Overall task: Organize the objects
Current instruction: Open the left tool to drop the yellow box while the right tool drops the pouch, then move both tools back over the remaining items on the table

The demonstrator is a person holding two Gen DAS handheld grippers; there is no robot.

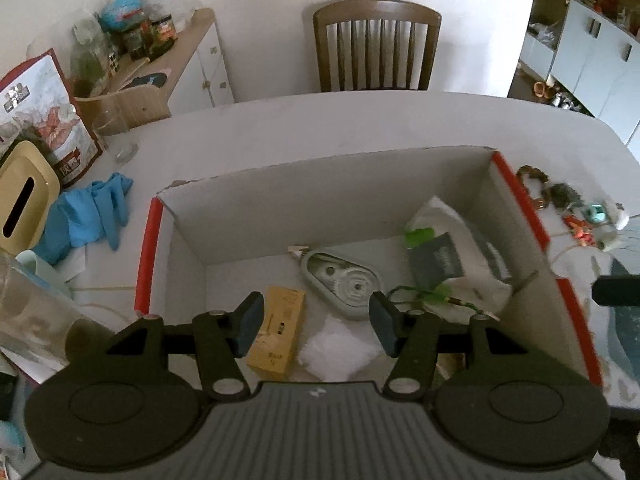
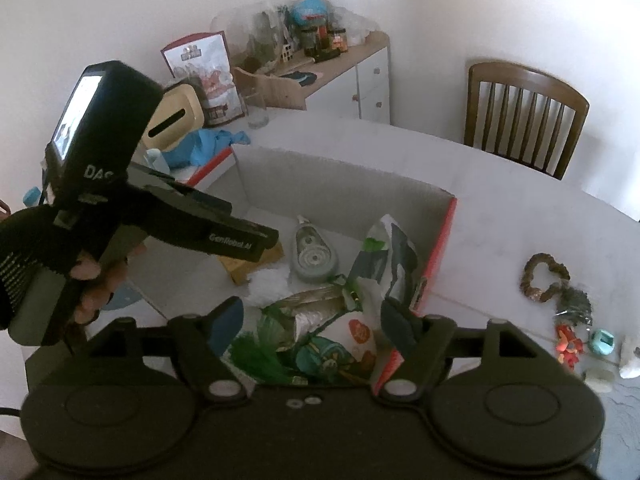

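Note:
An open cardboard box [image 1: 320, 200] with red edges stands on the white table. Inside lie a yellow carton [image 1: 276, 332], a grey-green tape dispenser [image 1: 344, 284], a white crumpled wad [image 1: 336, 350] and a white bag with a dark label [image 1: 452, 256]. My left gripper [image 1: 316, 328] hovers open over the carton and wad, nothing between its pads. In the right wrist view my right gripper [image 2: 312, 326] is open above green feathers [image 2: 260, 350] and a printed packet [image 2: 340, 348] at the box's [image 2: 340, 184] near end. A gloved hand holds the left gripper [image 2: 236, 236] over the box.
Loose trinkets lie right of the box: a brown ring [image 2: 542, 278], a red-orange piece [image 2: 568, 346], a teal piece [image 2: 602, 342]. Blue gloves [image 1: 92, 216], a tissue box [image 1: 24, 200] and a glass [image 1: 116, 132] sit left. A chair [image 1: 376, 44] stands behind the table.

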